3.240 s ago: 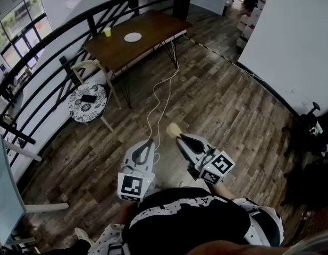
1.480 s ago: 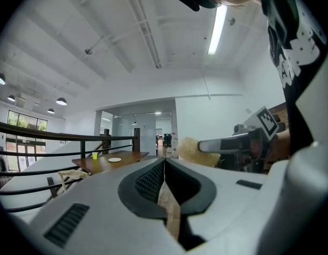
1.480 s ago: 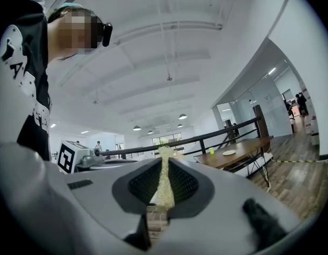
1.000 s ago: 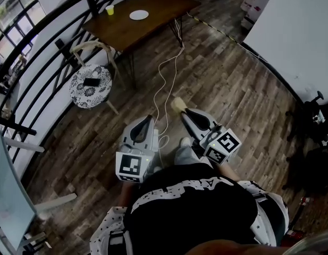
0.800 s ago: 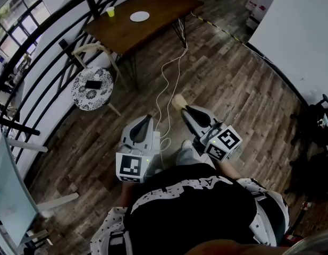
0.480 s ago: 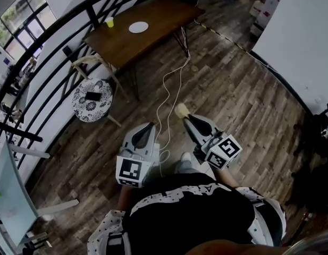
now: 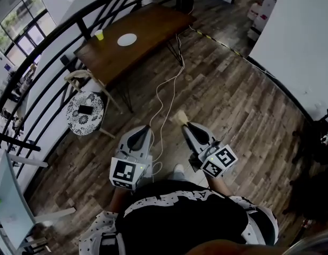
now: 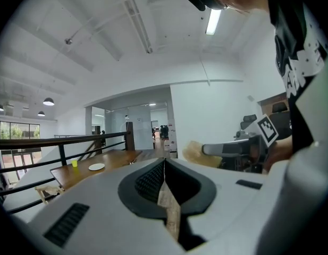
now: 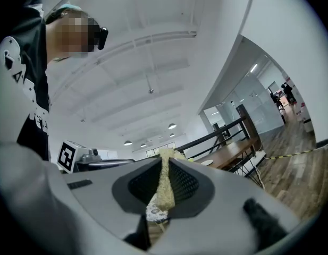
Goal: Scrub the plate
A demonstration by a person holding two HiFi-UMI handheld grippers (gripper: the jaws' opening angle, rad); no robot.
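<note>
Head view: clenching a sponge (image 7: 178, 117) in the right gripper (image 7: 185, 126) fingers, keeping the left gripper (image 7: 144, 129) fingers pressed together on nothing. Spotting the plate (image 7: 127, 39) well apart, up on the counter (image 7: 148, 28) near a yellow cup (image 7: 99, 34). Best bet: walk closer, hold the sponge firm, then press flat and circle.

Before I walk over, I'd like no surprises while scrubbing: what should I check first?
1. The sponge clamped in the right gripper: ok.
2. The left gripper free: ok, jaws together on nothing.
3. The plate within reach: not ok, it lies on the far table.
4. The walkway: not ok, a white cable trails across the floor.
5. The yellow cup apart from the plate: ok.
6. Dirt on the plate: cannot tell.
</note>
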